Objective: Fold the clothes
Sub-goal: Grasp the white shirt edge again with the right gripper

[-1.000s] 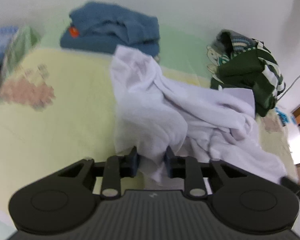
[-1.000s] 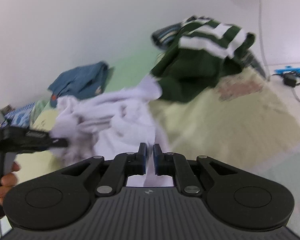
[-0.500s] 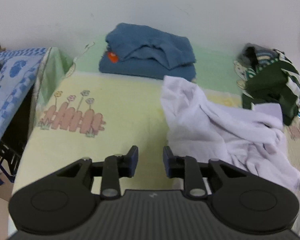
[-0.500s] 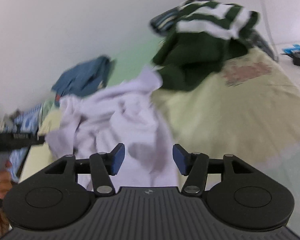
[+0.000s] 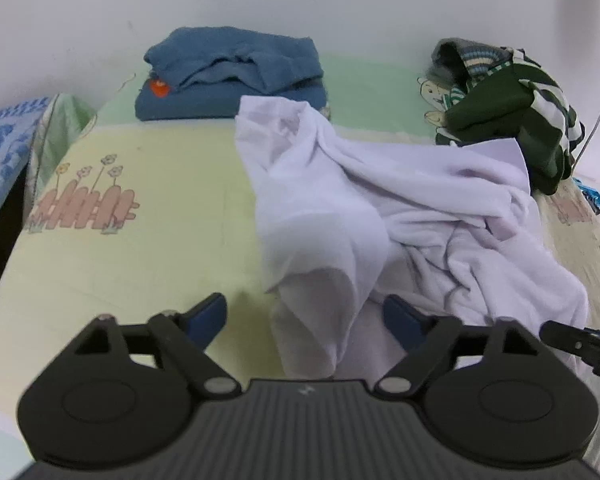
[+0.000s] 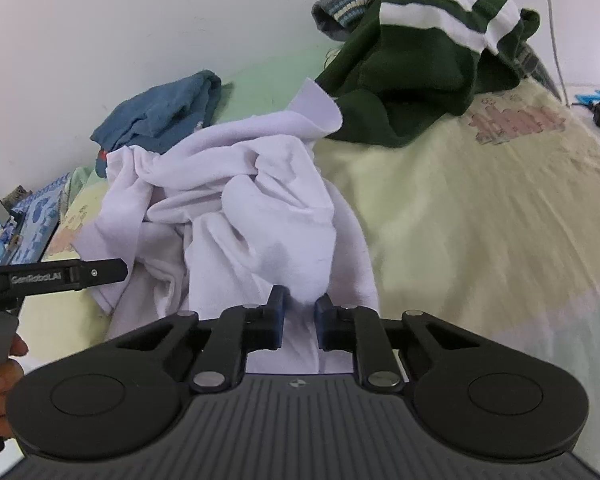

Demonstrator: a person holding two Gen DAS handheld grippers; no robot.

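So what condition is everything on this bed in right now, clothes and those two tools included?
White garment: crumpled, unfolded, on the bed.
Blue garment: roughly folded, by the wall.
Green striped garment: heaped, unfolded.
Left tool: jaws wide, just opening; white cloth lies between them, not pinched.
Right tool: jaws narrow, just closing; a fold of white cloth sits between them, a firm grip unclear.

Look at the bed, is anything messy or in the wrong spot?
Yes. The white garment lies crumpled in the middle of the bed, not spread flat. The dark green striped garment is heaped at the far corner on other clothes. The blue clothes by the wall are stacked more neatly. Nothing looks torn or spilled.
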